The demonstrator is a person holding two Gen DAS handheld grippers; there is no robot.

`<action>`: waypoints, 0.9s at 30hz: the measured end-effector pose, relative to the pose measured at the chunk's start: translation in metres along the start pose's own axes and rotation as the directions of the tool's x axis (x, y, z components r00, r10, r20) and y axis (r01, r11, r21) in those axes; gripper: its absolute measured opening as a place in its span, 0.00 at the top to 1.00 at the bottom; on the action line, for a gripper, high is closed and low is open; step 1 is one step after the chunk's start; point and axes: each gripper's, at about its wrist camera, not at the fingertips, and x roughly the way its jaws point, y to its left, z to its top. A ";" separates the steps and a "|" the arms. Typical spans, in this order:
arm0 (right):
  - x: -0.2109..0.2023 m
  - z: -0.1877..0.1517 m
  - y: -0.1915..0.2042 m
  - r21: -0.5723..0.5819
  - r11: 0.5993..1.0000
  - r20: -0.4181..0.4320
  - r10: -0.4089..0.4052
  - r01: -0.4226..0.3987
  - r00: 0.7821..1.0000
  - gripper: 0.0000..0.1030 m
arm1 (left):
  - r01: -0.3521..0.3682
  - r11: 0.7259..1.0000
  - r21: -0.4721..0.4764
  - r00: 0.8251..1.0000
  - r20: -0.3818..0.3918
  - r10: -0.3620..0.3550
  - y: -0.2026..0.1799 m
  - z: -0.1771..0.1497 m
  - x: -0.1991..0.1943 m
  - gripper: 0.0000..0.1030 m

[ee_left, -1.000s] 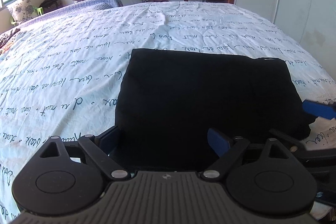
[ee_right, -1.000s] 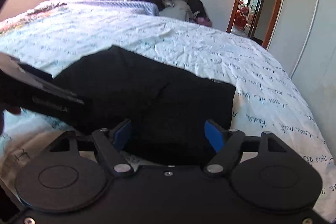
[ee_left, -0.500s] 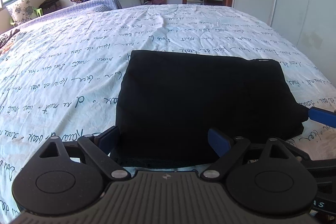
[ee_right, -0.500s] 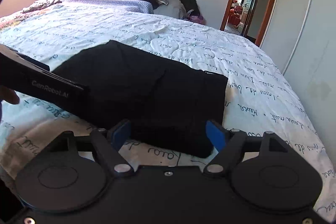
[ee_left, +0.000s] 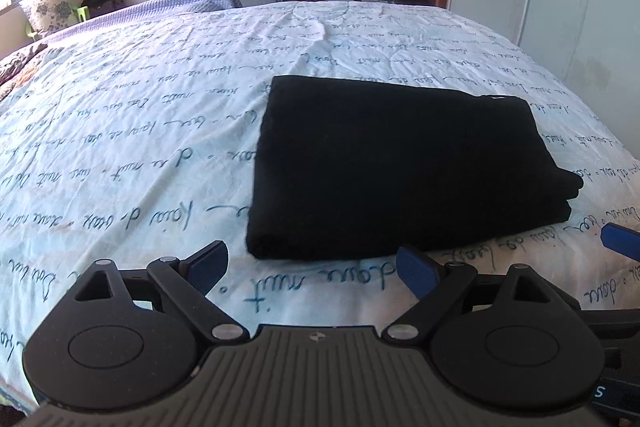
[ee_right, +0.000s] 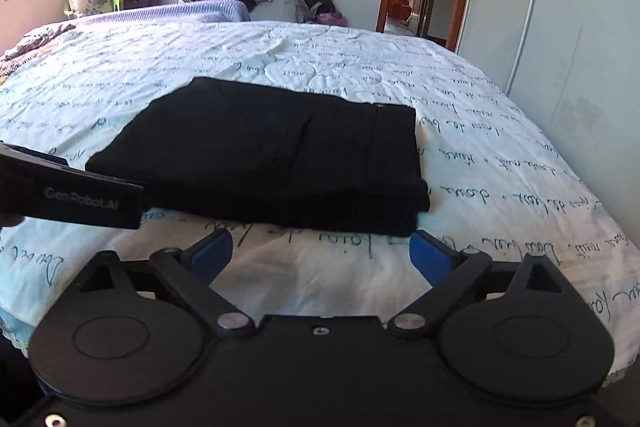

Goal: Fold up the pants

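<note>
Left wrist view, folded pants (ee_left: 400, 167) just ahead of empty, spread left gripper (ee_left: 314, 267), right gripper (ee_right: 322, 253) opening

Readable text: one brand mark and cursive print on bedding

"GenRobot.AI" stands in pale letters on the side of the left gripper (ee_right: 72, 201) body, seen from the right wrist view. The bedsheet (ee_left: 132, 155) carries rows of dark cursive script; "nuit" can be made out, the rest stays unclear. A lone "S" shows at the left view's lower right edge.
</note>
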 end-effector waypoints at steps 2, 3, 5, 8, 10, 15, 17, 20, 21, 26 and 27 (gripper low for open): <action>0.000 -0.001 0.002 0.010 1.000 -0.012 0.000 0.000 1.000 0.07 | -0.011 1.000 -0.011 1.000 -0.002 0.011 0.006 -0.003 -0.002 0.10; -0.001 -0.003 0.002 0.015 1.000 -0.015 0.010 -0.010 1.000 0.07 | -0.017 1.000 -0.017 1.000 -0.003 0.017 0.009 -0.005 -0.003 0.10; -0.002 -0.003 0.002 0.026 0.999 -0.013 0.036 -0.035 0.999 0.07 | -0.029 0.999 -0.029 1.000 -0.009 0.029 0.015 -0.008 -0.004 0.10; -0.002 -0.003 0.002 0.031 0.998 -0.016 0.049 -0.048 0.999 0.07 | -0.038 0.998 -0.047 0.999 -0.019 0.037 0.021 -0.011 -0.005 0.10; -0.002 -0.003 0.002 0.035 0.998 -0.021 0.050 -0.050 0.999 0.07 | -0.038 0.998 -0.054 0.999 -0.024 0.037 0.023 -0.012 -0.005 0.10; -0.004 -0.004 0.000 0.040 0.998 -0.025 0.053 -0.052 0.998 0.07 | -0.037 0.998 -0.043 0.999 -0.025 0.035 0.021 -0.015 -0.006 0.10; -0.005 -0.005 0.001 0.036 0.998 -0.023 0.051 -0.050 0.998 0.07 | -0.034 0.999 -0.041 0.999 -0.025 0.033 0.020 -0.016 -0.006 0.10; -0.006 -0.005 0.001 0.034 0.998 -0.024 0.050 -0.049 0.998 0.07 | -0.032 0.999 -0.039 0.999 -0.024 0.031 0.020 -0.017 -0.007 0.10; -0.006 -0.005 0.001 0.036 0.998 -0.024 0.049 -0.048 0.999 0.07 | -0.034 0.999 -0.039 0.999 -0.023 0.033 0.020 -0.017 -0.008 0.10; -0.007 -0.005 0.001 0.038 0.998 -0.023 0.052 -0.051 0.998 0.07 | -0.039 0.998 -0.047 0.999 -0.021 0.038 0.021 -0.017 -0.009 0.10; -0.007 -0.006 0.001 0.037 0.998 -0.023 0.052 -0.051 0.998 0.07 | -0.038 0.998 -0.047 0.999 -0.021 0.037 0.021 -0.017 -0.009 0.10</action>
